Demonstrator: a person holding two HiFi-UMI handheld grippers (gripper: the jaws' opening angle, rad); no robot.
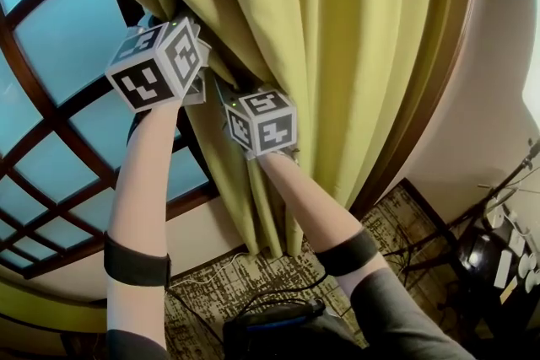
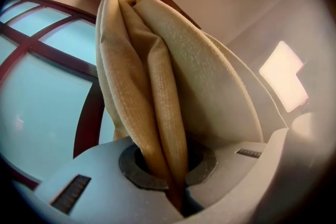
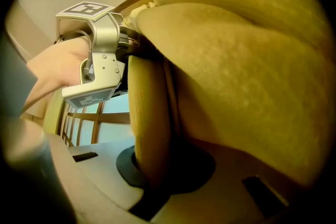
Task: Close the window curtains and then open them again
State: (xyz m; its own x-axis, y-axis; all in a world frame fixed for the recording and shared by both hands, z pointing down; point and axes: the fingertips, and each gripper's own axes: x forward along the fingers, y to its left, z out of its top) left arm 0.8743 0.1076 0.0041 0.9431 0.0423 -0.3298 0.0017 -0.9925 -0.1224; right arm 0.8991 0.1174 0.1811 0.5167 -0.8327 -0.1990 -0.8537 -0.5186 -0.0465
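A lattice window (image 1: 51,46) with dark wooden bars fills the left. Its arched frame (image 1: 443,72) curves down the right, above patterned carpet (image 1: 261,272) (cables cross it). One olive-yellow curtain (image 1: 337,46) hangs gathered between them, covering both sets of jaw tips from above. There are two grippers: the left gripper (image 2: 176,189) and the right gripper (image 3: 155,186) each pinch a fold of it, close together.

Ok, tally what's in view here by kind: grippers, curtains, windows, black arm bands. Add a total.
Grippers: 2 (left gripper, right gripper, each shut on the curtain)
Curtains: 1 (yellow-green curtain, bunched)
Windows: 1 (window with dark wooden bars)
Black arm bands: 2 (left band, right band)
Total: 6
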